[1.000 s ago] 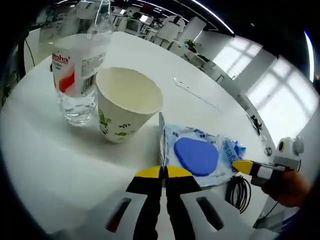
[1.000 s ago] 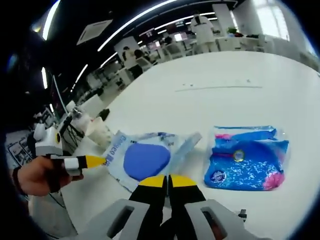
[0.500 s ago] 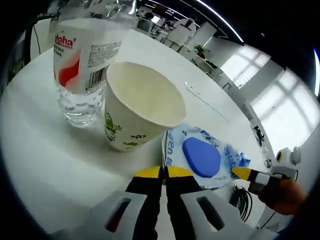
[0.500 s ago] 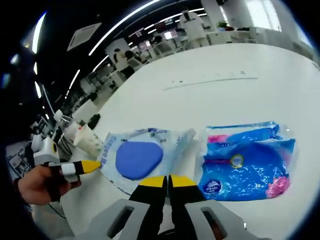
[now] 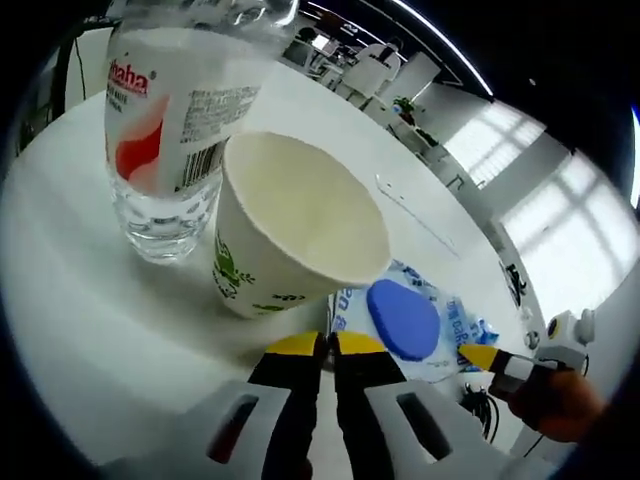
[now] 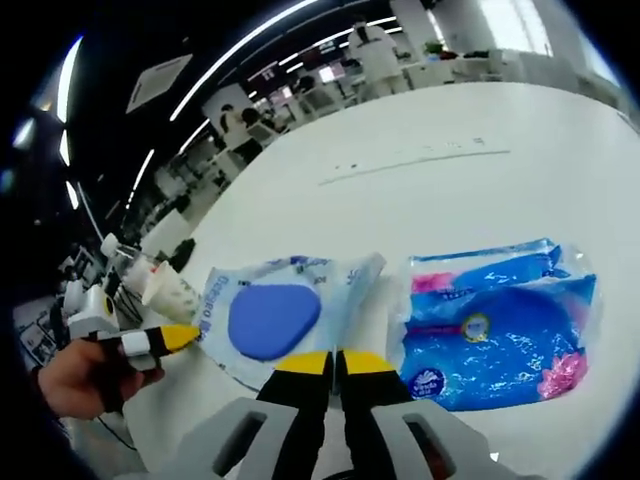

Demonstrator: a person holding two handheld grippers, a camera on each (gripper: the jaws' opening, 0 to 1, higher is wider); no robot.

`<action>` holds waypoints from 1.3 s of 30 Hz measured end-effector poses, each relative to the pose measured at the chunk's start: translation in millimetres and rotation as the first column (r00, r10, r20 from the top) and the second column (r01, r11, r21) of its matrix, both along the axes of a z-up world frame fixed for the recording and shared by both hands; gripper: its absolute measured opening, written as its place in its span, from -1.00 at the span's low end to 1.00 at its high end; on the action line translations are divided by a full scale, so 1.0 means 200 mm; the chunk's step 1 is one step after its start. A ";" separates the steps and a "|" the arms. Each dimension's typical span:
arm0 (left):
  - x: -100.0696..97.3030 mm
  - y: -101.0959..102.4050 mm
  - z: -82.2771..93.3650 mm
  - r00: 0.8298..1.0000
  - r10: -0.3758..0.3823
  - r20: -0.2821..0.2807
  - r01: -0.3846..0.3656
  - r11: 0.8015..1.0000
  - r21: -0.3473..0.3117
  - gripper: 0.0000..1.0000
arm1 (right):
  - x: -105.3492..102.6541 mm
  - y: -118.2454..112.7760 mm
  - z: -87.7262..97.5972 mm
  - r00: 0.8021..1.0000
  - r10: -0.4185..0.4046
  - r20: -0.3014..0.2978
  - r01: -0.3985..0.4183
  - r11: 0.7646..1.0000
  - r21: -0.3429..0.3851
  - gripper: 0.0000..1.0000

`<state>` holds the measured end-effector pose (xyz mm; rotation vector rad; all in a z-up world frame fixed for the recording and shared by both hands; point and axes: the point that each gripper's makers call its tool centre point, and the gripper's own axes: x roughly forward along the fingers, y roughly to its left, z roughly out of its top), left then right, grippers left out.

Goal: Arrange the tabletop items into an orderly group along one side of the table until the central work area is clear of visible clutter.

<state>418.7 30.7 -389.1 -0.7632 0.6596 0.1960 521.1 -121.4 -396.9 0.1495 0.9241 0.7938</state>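
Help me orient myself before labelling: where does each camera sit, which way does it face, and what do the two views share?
Left gripper view: rides the left claw, facing the paper cup and water bottle up close; the person's hand shows.
Right gripper view: rides the right claw, facing the blue packet across the white table.
Shared: the wet-wipes pack.

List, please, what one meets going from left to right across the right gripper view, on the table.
The left tongs, then the pale wipes pack with the blue oval lid, then the bright blue wipes pack.
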 end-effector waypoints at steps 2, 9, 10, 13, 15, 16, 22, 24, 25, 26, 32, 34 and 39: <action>0.00 0.01 0.01 1.000 -0.004 0.005 0.004 1.000 0.001 -0.93 | 0.00 -0.01 0.01 1.000 -0.011 -0.002 0.011 1.000 0.005 -0.95; -0.03 0.00 0.01 1.000 0.003 0.002 -0.003 1.000 -0.020 -0.79 | 0.00 -0.02 0.04 1.000 -0.022 0.021 0.022 1.000 0.005 -0.77; -0.04 0.00 0.01 1.000 0.003 -0.001 -0.003 1.000 -0.018 -0.79 | 0.00 -0.02 0.05 0.999 -0.024 0.030 0.024 1.000 0.012 -0.73; -0.06 -0.01 0.01 1.000 0.007 -0.002 -0.007 1.000 -0.023 -0.79 | -0.02 -0.03 0.08 0.999 -0.032 0.035 0.031 0.999 0.028 -0.67; -0.08 -0.01 0.00 1.000 0.010 -0.004 -0.010 1.000 -0.023 -0.80 | -0.02 -0.04 0.07 0.999 -0.029 0.033 0.028 0.999 0.024 -0.67; -0.09 -0.01 0.00 1.000 0.010 -0.004 -0.010 1.000 -0.024 -0.80 | -0.03 -0.04 0.07 0.999 -0.028 0.031 0.027 0.999 0.022 -0.67; -0.14 -0.01 0.01 1.000 -0.013 -0.004 0.013 1.000 0.012 -0.80 | -0.06 -0.11 0.08 0.999 -0.039 0.030 0.039 0.999 0.018 -0.66; -0.15 -0.01 0.01 1.000 -0.017 -0.004 0.017 1.000 0.019 -0.80 | -0.04 -0.15 0.08 0.998 -0.043 0.036 0.043 0.999 0.013 -0.66; -0.16 -0.01 0.01 1.000 -0.020 -0.004 0.020 1.000 0.023 -0.80 | -0.04 -0.15 0.07 0.998 -0.042 0.038 0.042 0.999 0.012 -0.66; -0.15 0.00 0.00 1.000 -0.027 -0.006 0.027 0.999 0.032 -0.80 | -0.04 -0.18 0.08 0.998 -0.041 0.046 0.040 0.999 0.008 -0.66; -0.16 -0.07 -0.03 0.996 -0.084 -0.002 0.084 0.994 0.068 -0.82 | -0.07 -0.32 0.06 0.996 -0.061 0.066 0.062 0.998 -0.017 -0.65; -0.15 -0.17 -0.03 0.986 -0.165 0.001 0.164 0.983 0.087 -0.81 | -0.11 -0.38 0.07 0.995 -0.078 0.067 0.080 0.997 -0.022 -0.65; -0.10 -0.32 -0.04 0.980 -0.196 0.024 0.195 0.979 0.051 -0.79 | -0.13 -0.50 0.06 0.992 -0.106 0.063 0.109 0.993 -0.039 -0.65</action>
